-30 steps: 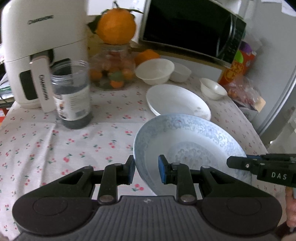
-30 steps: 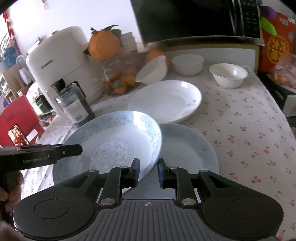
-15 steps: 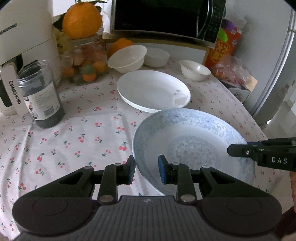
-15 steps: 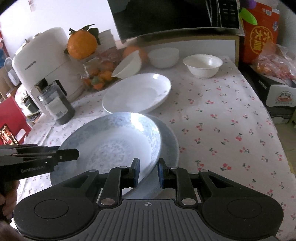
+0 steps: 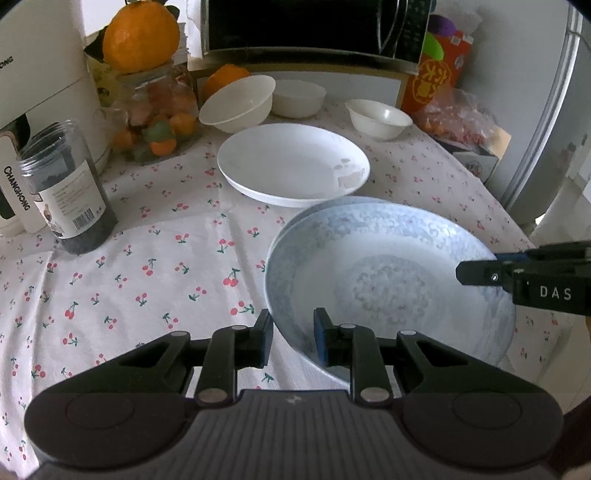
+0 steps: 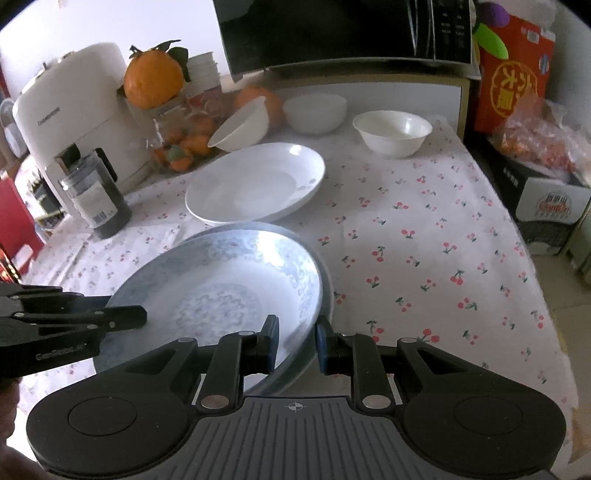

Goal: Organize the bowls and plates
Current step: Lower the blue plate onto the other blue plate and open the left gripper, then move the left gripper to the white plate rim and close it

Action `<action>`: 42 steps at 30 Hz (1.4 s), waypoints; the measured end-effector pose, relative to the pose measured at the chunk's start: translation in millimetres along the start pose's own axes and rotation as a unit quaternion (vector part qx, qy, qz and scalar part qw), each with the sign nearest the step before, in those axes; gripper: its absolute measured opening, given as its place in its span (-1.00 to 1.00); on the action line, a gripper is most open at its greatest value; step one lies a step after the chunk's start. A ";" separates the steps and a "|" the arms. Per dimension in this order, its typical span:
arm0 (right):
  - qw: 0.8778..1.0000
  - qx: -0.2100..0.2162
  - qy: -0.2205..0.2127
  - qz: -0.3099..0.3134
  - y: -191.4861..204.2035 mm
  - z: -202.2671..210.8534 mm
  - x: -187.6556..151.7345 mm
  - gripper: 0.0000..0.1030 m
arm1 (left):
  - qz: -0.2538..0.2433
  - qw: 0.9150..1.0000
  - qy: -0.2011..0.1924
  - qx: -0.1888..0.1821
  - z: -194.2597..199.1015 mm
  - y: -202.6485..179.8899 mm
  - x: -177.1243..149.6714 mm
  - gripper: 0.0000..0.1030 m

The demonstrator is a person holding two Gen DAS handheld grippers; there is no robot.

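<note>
A blue patterned plate (image 5: 388, 280) (image 6: 221, 291) is gripped on both sides. My left gripper (image 5: 291, 336) is shut on its near rim; my right gripper (image 6: 295, 341) is shut on the opposite rim. It sits nearly centred over a second blue plate (image 6: 327, 291), whose edge shows just beneath it (image 5: 332, 201). A white plate (image 5: 291, 164) (image 6: 255, 184) lies behind. Three white bowls stand at the back: a tilted one (image 5: 238, 103) (image 6: 240, 125), a middle one (image 5: 297, 98) (image 6: 314, 110) and a small one (image 5: 378, 118) (image 6: 391, 131).
A dark jar (image 5: 68, 188), a glass jar of fruit (image 5: 159, 118) topped by an orange (image 5: 140, 35), and a white appliance (image 6: 70, 114) stand at the left. A microwave (image 5: 314, 26) is behind. A red box (image 6: 513, 74) and bagged goods (image 6: 539, 147) are right.
The held blue plate has moved over the second blue plate and come lower, now nearly lined up with it. Both grippers stayed shut on its rim.
</note>
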State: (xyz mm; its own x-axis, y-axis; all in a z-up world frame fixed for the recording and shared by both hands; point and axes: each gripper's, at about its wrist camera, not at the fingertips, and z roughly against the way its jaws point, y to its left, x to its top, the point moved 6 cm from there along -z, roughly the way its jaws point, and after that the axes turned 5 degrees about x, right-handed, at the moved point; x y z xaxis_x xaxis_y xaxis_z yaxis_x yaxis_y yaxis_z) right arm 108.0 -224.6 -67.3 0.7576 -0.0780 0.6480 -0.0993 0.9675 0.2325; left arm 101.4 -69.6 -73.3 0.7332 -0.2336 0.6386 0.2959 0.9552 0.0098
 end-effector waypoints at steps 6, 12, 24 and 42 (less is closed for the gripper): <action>1.000 -0.001 0.000 0.002 0.1 0.1 1.0 -0.59 | -0.010 1.000 -0.001 0.007 0.1 -1.6 -0.4 -0.59; 1.000 -0.004 0.002 0.004 -1.2 -1.2 1.3 -0.54 | -0.018 1.000 -0.001 0.012 0.4 -3.9 -2.0 -0.59; 0.999 0.032 -0.004 -0.009 3.0 6.9 14.2 0.70 | 0.004 1.000 0.015 -0.009 2.1 -5.3 5.4 0.09; 0.999 -0.009 -0.010 -0.044 -6.2 -1.9 63.9 0.96 | 0.046 0.999 -0.002 0.011 -8.2 9.6 53.9 0.93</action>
State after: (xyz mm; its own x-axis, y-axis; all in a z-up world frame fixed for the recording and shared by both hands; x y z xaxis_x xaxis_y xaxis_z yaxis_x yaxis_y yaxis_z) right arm 158.3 -235.1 -28.7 0.7492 -0.1680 0.6407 -0.0208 0.9609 0.2762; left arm 148.8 -74.5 -45.1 0.7539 -0.1439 0.6411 0.2132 0.9765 -0.0316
